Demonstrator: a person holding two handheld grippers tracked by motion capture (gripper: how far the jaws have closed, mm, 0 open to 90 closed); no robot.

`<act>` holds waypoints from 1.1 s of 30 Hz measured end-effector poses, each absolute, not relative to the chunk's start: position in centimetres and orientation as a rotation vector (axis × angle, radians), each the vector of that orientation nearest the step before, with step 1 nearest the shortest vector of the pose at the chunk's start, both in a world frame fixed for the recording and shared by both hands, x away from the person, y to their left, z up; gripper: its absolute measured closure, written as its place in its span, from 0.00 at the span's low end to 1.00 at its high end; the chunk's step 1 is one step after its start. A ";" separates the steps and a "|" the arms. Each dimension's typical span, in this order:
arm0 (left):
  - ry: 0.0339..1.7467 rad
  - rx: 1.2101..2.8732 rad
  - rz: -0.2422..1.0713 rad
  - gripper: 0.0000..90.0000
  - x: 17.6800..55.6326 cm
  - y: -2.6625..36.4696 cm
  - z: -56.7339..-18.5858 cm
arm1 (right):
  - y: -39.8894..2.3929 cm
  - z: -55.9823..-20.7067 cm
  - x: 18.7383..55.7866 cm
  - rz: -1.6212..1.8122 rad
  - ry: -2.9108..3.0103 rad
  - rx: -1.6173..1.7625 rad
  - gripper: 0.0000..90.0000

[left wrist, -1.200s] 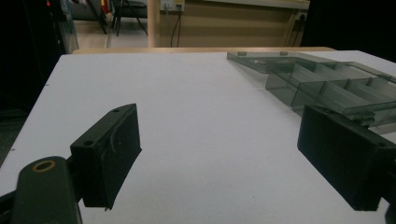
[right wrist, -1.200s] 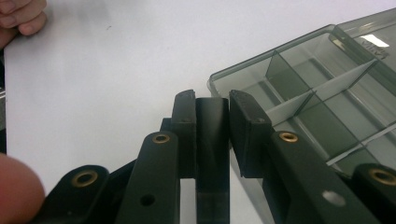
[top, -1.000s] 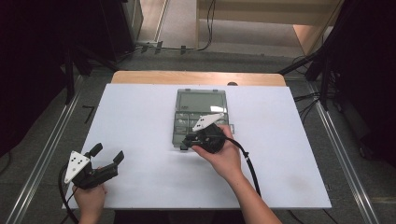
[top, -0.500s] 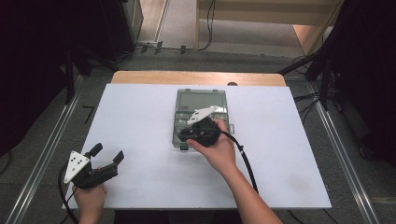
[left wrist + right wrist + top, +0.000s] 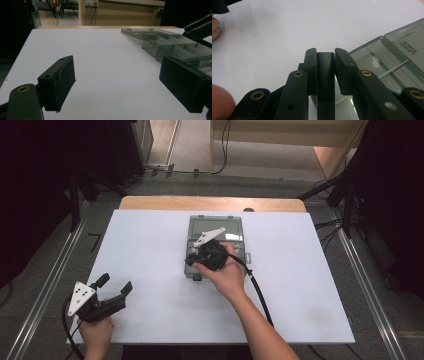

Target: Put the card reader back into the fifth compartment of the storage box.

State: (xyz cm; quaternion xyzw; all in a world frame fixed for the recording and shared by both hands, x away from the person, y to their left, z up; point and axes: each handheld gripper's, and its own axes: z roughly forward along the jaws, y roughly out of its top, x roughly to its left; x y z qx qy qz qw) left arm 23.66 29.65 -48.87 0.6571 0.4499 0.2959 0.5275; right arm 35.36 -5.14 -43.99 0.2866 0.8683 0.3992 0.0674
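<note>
- At the table's near left corner, my left gripper rests on the white table, jaws spread wide with nothing between them.
- Further in, at mid-table, my right gripper is clamped on a flat dark piece standing upright between its pads.
- Beyond that, the grey compartment box lies under my right hand; the clamped piece sits at its near left edge.
</note>
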 end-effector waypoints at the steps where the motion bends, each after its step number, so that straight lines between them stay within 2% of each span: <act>1: 1.075 1.570 0.707 0.15 23.7 29.6 -48.9 | -5.1 -44.0 35.4 1.198 2.618 0.869 0.79; 7: 1.076 1.569 0.706 0.15 23.7 29.7 -48.9 | -4.9 -44.3 36.1 1.200 2.589 0.919 0.78; 10: 1.076 1.566 0.704 0.15 23.7 29.7 -48.9 | -5.1 -44.4 36.2 1.213 2.564 0.960 0.51; 17: 1.076 1.567 0.704 0.15 23.7 29.6 -48.9 | -5.9 -44.2 36.0 1.285 2.538 0.994 0.11; 23: 1.075 1.573 0.705 0.15 23.7 29.6 -48.9 | -6.8 -44.0 35.0 1.315 2.511 0.989 0.08; 25: 1.074 1.575 0.706 0.15 23.7 29.6 -48.9 | -7.1 -43.9 34.7 1.305 2.491 1.006 0.00; 33: 1.077 1.571 0.704 0.15 23.7 29.6 -48.9 | -8.7 -43.9 33.5 1.303 2.420 1.012 0.00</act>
